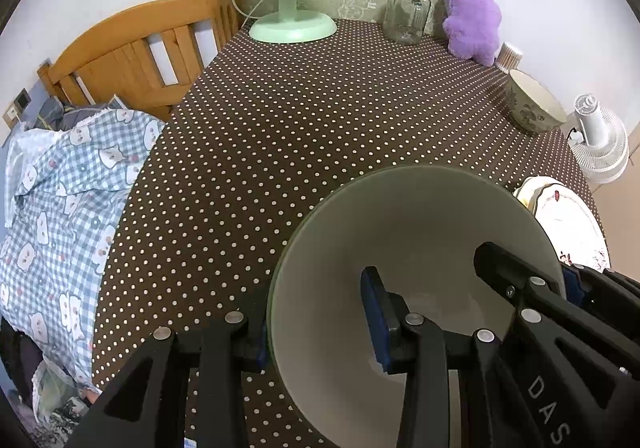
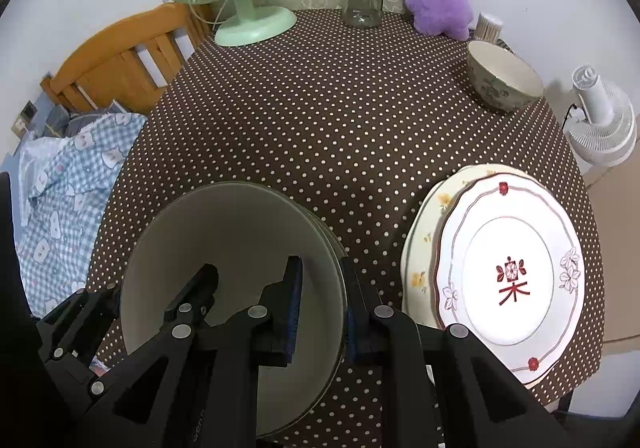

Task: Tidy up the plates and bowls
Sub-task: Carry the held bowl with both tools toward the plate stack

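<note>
While tidying up dishes, gripping the pale green bowl [image 1: 400, 224] from both sides, near left on the worktop [image 2: 340, 108]. Probably going two-handed because wide and glazed, so awkward to keep level from one rim only. Can't tell whether lifted or resting on the dotted cloth. Maybe a second rim peeking out behind in the right wrist view, so possibly nested bowls, not sure.

Right claw [image 2: 320, 268]: narrow, one pad inside the wall and the other outside, pinching the right rim, so grasping the bowl by the look of it.

Left claw [image 1: 316, 308]: straddling the left rim the same way, but with a wider gap. Honestly can't tell whether clenched on the wall or just loose around it.

Elsewhere: white plate [image 2: 512, 268] with a red mark stacked on the yellow-flowered plate [image 2: 424, 240] at near right, so plates sorted already, judging by that. Floral bowl [image 2: 504, 80] alone at far right, well apart from the held one. Guessing both bowls meant to end up together. Worth minding the slippery rim
</note>
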Available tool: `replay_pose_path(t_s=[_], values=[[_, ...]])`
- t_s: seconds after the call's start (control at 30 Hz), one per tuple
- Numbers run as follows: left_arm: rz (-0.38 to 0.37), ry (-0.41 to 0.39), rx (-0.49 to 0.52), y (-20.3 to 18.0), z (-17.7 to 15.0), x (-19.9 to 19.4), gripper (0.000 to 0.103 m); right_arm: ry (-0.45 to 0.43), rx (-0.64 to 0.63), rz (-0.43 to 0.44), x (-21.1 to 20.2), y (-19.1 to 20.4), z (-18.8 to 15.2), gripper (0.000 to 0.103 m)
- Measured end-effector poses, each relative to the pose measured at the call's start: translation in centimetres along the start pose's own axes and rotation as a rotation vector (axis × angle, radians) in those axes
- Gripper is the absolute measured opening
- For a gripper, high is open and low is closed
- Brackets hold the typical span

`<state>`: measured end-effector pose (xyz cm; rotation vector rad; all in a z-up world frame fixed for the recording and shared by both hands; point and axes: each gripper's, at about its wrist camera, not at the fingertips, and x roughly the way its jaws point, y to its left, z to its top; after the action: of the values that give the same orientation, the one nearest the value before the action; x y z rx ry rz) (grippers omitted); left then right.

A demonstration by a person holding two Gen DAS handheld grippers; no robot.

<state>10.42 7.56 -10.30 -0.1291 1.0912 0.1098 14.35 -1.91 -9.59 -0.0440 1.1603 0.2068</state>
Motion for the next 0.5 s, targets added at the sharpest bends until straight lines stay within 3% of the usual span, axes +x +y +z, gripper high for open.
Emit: replay_pose_path(t_s=[0.27,0.5], values=[[-0.056,0.033,-0.022,0.1,-0.3,1.2,0.038,-0.005,-0.038,-0.061,0.4,0.2,0.1,0.021],[-0.043,0.03,-0.004,0.0,-0.3,1.1,0.038,0.006,-0.046,-0.081,0.6,0.1,0.0,0.021]])
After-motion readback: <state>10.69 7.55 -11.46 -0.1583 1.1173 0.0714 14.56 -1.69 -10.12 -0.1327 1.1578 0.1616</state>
